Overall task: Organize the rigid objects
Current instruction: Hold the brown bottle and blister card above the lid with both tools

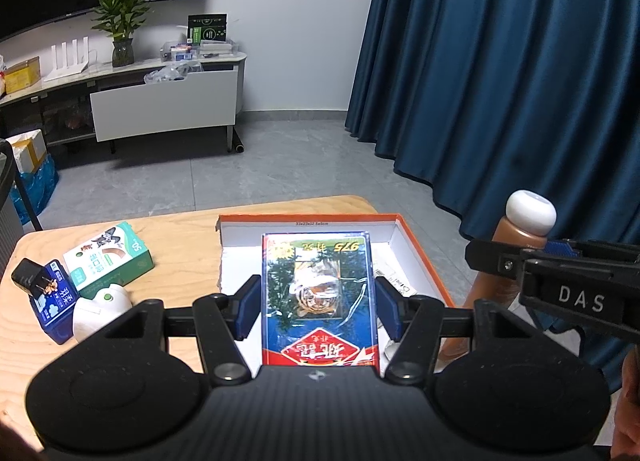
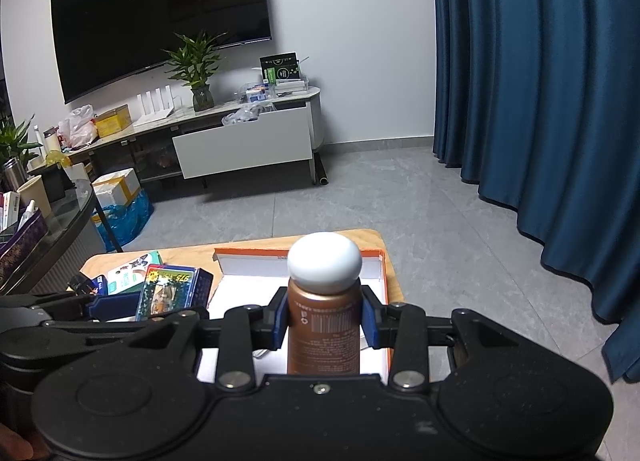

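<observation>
My left gripper (image 1: 318, 307) is shut on a blue card box with a tiger picture (image 1: 319, 293) and holds it over the orange-rimmed white tray (image 1: 420, 249). My right gripper (image 2: 324, 321) is shut on a brown bottle with a white cap (image 2: 323, 317), held upright above the tray's (image 2: 382, 285) near right part. The bottle (image 1: 516, 237) and right gripper (image 1: 496, 261) show at the right of the left wrist view. The card box (image 2: 168, 293) and left gripper (image 2: 136, 307) show at the left of the right wrist view.
On the wooden table (image 1: 180, 233) left of the tray lie a green-white box (image 1: 110, 259), a blue pack (image 1: 54, 307), a black plug (image 1: 28, 277) and a white round device (image 1: 100, 311). Blue curtains (image 1: 500, 61) hang at the right. A dark side table (image 2: 60, 229) stands left.
</observation>
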A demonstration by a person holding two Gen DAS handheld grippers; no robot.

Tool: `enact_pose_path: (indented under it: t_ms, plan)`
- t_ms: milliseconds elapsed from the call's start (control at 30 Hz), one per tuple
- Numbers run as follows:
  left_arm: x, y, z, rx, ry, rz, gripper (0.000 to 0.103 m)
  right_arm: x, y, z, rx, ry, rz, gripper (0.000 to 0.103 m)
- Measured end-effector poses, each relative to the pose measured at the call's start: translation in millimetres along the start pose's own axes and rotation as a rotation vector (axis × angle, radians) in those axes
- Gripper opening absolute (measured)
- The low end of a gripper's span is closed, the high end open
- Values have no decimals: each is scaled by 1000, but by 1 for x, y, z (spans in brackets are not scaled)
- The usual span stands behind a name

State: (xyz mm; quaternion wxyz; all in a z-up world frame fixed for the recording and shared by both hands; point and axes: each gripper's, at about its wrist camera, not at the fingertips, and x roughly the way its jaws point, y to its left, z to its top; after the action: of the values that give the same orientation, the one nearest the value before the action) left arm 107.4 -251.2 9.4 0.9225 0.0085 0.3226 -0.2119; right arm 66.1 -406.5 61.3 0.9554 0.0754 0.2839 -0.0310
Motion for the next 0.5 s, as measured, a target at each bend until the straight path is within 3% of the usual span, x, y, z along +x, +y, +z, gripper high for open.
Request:
enact_pose_path:
  t_ms: [500]
  plan:
    - [-3,-1,0,2,-13,-5,60,-5,2,-1,-6,-5,-5,45]
